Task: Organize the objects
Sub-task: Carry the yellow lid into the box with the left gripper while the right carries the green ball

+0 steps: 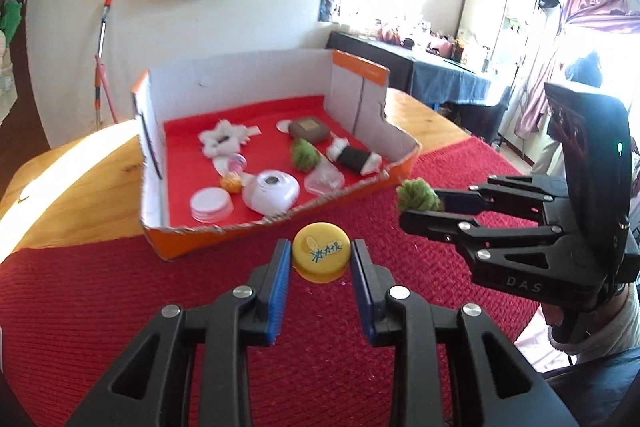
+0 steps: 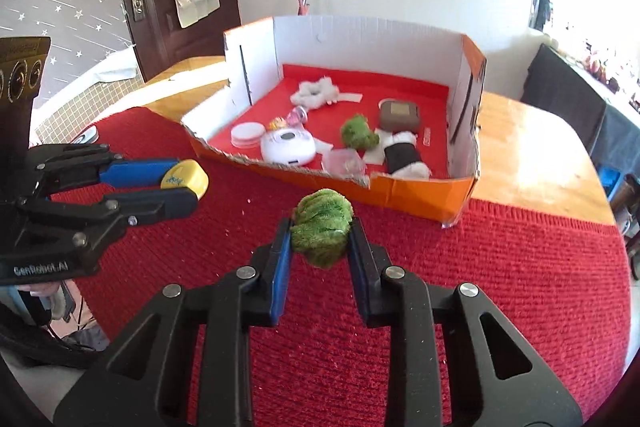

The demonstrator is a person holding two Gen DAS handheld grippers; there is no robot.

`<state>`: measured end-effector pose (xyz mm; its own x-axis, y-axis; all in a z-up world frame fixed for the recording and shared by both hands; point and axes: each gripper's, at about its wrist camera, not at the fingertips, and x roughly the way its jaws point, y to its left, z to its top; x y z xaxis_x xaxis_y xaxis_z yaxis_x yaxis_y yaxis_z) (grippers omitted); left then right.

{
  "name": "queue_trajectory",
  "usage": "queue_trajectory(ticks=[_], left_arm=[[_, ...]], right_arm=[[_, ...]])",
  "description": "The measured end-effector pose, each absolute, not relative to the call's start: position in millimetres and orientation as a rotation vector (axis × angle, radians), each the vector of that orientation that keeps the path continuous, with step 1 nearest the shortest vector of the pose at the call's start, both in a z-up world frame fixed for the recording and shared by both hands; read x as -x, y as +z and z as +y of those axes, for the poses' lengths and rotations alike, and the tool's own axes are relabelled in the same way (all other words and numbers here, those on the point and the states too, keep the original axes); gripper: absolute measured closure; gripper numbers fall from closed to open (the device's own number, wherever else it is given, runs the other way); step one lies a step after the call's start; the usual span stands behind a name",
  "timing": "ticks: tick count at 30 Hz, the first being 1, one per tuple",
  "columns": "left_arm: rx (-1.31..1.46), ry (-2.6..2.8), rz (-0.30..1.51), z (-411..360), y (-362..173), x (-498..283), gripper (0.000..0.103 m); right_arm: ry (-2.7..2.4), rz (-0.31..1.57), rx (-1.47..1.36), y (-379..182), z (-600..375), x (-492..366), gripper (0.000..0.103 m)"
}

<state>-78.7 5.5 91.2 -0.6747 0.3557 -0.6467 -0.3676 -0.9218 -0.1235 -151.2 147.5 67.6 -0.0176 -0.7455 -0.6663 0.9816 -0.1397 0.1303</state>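
My left gripper (image 1: 321, 259) is shut on a yellow bottle cap (image 1: 321, 256) and holds it above the red mat, just short of the box's front wall. It also shows in the right wrist view (image 2: 188, 185) with the cap (image 2: 186, 178). My right gripper (image 2: 320, 239) is shut on a fuzzy green plush ball (image 2: 322, 231), held above the mat in front of the box; it shows in the left wrist view (image 1: 422, 205) with the ball (image 1: 416, 194). The orange cardboard box (image 1: 280, 227) has a red floor and holds several small items.
In the box lie a white round device (image 1: 272, 191), a white lid (image 1: 211, 205), a second green plush (image 1: 305, 155), a brown case (image 1: 309, 129), a black-and-white roll (image 1: 354, 159) and a white fluffy scrunchie (image 1: 222, 141). A red knitted mat (image 2: 480, 287) covers the wooden table (image 2: 532, 155).
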Motion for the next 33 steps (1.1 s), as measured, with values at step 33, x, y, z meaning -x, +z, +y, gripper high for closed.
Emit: queue_trajectory(ticks=[33], left_arm=[[1.443,2.597,0.255,-17,76,243,0.072]], right_arm=[[-1.351,0.740,-0.900,60,-64,210,0.078]])
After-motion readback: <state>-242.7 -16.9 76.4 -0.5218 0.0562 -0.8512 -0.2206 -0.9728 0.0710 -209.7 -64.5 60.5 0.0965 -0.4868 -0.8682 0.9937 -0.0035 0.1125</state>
